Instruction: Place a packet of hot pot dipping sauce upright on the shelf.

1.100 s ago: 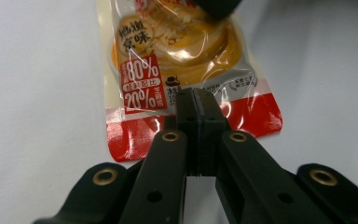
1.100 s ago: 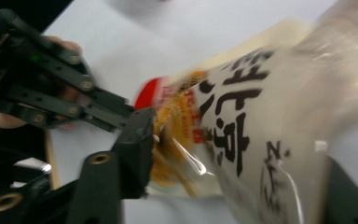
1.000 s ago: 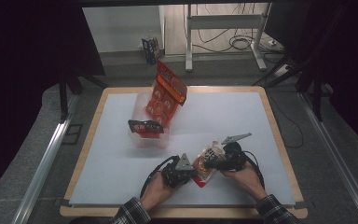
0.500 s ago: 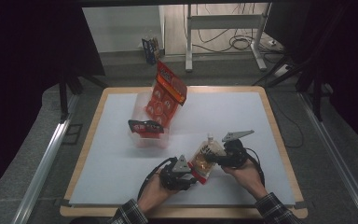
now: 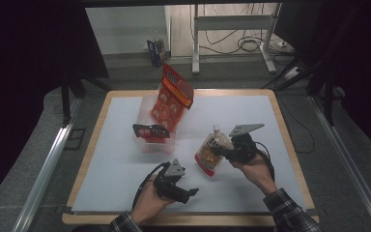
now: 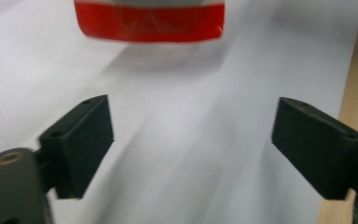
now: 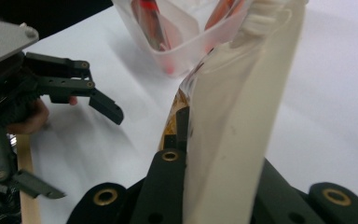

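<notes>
— White table covering [image 5: 125, 159], and what is happening on it?

— A person is holding two grippers over the table. The right gripper [image 5: 227, 153] is clamping a spouted drink pouch [image 5: 211, 153], lifting it clear of the surface, spout uppermost.

— What is differing from half a second ago?

— The left gripper [image 5: 186, 192] is now drawn back toward the near edge with its jaws spread and nothing between them; earlier it was close against the pouch. The pouch is now standing more upright.

— Where is the pouch relative to the jaws?

— Pinched between the right jaws, and well apart from the left ones.

— What are the gripper views adding?

— The right gripper view is showing the pouch's pale back [image 7: 242, 107] rising from the jaws toward a clear plastic tub [image 7: 186, 32]. The left gripper view is showing the pouch's red bottom edge [image 6: 149, 21] hanging ahead, blurred. The high view is showing an orange snack bag [image 5: 171, 99] propped in the tub.
</notes>
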The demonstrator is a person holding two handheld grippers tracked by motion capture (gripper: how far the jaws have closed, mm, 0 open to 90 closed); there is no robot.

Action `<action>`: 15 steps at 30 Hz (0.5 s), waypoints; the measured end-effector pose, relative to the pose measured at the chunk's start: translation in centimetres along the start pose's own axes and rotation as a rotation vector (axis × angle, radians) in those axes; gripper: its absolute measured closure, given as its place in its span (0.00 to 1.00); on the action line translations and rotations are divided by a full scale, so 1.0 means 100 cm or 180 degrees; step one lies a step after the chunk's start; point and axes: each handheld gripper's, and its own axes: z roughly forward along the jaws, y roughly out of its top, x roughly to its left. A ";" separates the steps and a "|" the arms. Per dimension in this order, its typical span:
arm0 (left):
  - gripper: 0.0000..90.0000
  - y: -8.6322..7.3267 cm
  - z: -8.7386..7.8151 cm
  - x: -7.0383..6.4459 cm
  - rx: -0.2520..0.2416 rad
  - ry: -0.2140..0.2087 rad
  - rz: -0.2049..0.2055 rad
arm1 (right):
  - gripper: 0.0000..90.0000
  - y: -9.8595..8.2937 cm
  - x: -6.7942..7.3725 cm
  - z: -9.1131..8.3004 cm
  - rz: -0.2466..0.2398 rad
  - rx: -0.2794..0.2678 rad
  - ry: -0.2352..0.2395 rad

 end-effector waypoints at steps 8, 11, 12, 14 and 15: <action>0.04 -0.010 -0.011 -0.001 0.0012 0.0051 -0.0056 | 0.96 0.018 -0.007 0.002 -0.0088 -0.0056 -0.0017; 0.03 -0.014 -0.014 -0.001 0.0004 0.0086 -0.0073 | 0.96 0.023 -0.007 0.003 -0.0119 -0.0056 -0.0007; 0.03 -0.015 -0.015 0.000 0.0001 0.0099 -0.0086 | 0.96 0.026 -0.007 0.004 -0.0142 -0.0048 -0.0004; 0.02 -0.021 -0.021 0.002 -0.0008 0.0158 -0.0105 | 0.96 0.034 -0.008 0.008 -0.0226 -0.0019 0.0003; 0.02 -0.023 -0.023 0.002 -0.0010 0.0175 -0.0120 | 0.96 0.037 -0.008 0.009 -0.0237 -0.0008 0.0012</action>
